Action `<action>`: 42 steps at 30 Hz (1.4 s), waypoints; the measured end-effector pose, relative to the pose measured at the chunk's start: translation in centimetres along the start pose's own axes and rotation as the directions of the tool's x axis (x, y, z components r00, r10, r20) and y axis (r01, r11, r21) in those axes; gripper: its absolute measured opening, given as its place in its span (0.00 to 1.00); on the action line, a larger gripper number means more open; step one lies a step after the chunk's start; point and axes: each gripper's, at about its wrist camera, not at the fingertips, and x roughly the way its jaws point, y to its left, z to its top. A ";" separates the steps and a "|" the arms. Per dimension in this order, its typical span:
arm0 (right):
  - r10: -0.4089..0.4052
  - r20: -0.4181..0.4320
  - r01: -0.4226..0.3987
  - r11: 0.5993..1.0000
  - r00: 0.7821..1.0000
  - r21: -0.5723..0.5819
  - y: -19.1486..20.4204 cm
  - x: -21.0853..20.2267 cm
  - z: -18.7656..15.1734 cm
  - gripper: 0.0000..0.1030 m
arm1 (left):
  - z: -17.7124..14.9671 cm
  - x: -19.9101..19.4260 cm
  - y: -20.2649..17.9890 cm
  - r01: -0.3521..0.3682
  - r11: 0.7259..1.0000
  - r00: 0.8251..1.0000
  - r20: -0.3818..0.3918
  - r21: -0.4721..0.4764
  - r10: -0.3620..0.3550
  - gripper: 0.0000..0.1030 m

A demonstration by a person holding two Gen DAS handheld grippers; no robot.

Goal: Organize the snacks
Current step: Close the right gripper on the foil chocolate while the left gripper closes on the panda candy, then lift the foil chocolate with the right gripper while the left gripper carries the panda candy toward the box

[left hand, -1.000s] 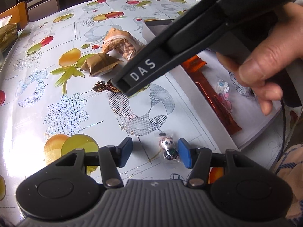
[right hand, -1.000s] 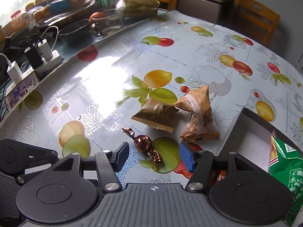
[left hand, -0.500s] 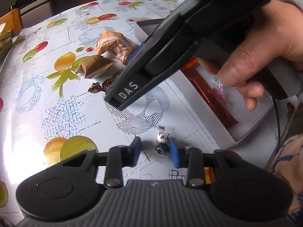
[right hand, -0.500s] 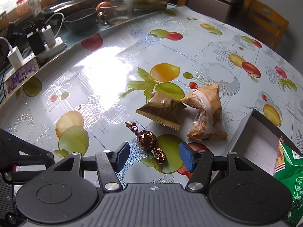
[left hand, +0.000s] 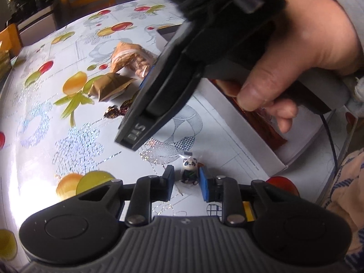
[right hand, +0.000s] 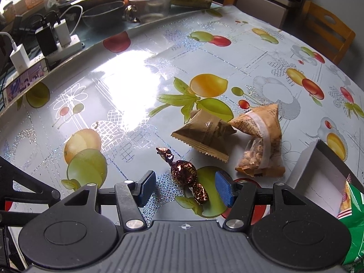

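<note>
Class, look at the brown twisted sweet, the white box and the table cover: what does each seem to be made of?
Brown twisted sweet: likely metallic foil or foil-look film; it glints and holds crinkled twisted ends.
White box: probably matte cardboard; thin, flat, straight-edged walls with folded corners.
Table cover: seemingly glossy plastic or oilcloth; a strong window glare over printed fruit and glittery patches.

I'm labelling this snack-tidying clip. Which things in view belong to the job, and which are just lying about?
Part of the job:
- panda candy, left gripper closing around it
- brown foil candy between the open right gripper jaws
- tan packet
- peanut bag
- white box

Lying about:
- chargers and power strip
- glass bowl
- wooden chair
</note>
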 end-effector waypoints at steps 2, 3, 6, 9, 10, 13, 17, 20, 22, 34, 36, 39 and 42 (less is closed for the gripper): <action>0.001 0.002 -0.001 1.000 1.000 -0.004 0.0 0.1 0.0 0.55 | 0.1 0.1 -0.2 0.004 1.000 1.000 0.002 0.013 -0.004 0.22; 0.001 0.002 -0.001 1.000 1.000 -0.004 0.0 0.2 0.0 0.54 | 0.1 0.1 -0.2 0.005 1.000 1.000 0.003 0.016 -0.005 0.22; 0.004 0.004 -0.004 1.000 1.000 -0.001 -0.1 0.2 0.1 0.52 | 0.2 0.2 -0.1 0.008 1.000 1.000 0.004 0.013 -0.009 0.22; 0.006 0.005 -0.006 1.000 1.000 0.003 -0.2 0.2 0.1 0.48 | 0.2 0.2 -0.1 0.012 1.000 1.000 0.005 0.014 -0.012 0.22; 0.006 0.006 -0.006 1.000 1.000 0.003 -0.1 0.2 0.2 0.47 | 0.1 0.2 -0.1 0.013 1.000 1.000 0.005 0.013 -0.013 0.21; 0.011 0.012 -0.011 1.000 1.000 -0.004 0.0 0.3 0.2 0.40 | 0.1 0.2 0.1 0.016 1.000 1.000 0.003 0.007 -0.016 0.19; 0.013 0.013 -0.013 1.000 1.000 -0.010 0.3 0.2 0.3 0.29 | 0.1 0.2 0.5 0.021 1.000 1.000 -0.001 -0.007 -0.021 0.14; 0.006 0.008 -0.006 1.000 1.000 0.005 0.2 0.2 0.3 0.25 | 0.2 0.3 0.8 0.023 0.999 1.000 0.000 -0.022 -0.023 0.12; 0.005 0.006 -0.006 1.000 1.000 0.016 0.0 0.2 0.2 0.25 | 0.1 0.2 1.0 0.023 0.999 1.000 0.001 -0.036 -0.023 0.11; 0.029 0.028 -0.031 0.996 0.999 0.084 -0.3 -1.2 0.4 0.24 | 0.0 -0.5 1.7 -0.005 0.998 1.000 0.014 -0.069 0.006 0.10; 0.029 0.037 -0.032 0.995 0.999 0.092 -0.3 -1.6 0.4 0.24 | 0.1 -0.7 1.8 -0.010 0.997 1.000 0.016 -0.072 0.012 0.10; 0.023 0.049 -0.028 0.994 0.999 0.106 -0.4 -2.1 0.5 0.24 | 0.2 -0.9 2.0 -0.016 0.998 1.000 0.020 -0.068 0.017 0.10; 0.020 0.057 -0.027 0.992 0.998 0.126 -0.7 -2.5 0.4 0.24 | 0.2 -1.1 2.0 -0.018 0.998 1.000 0.024 -0.065 0.019 0.10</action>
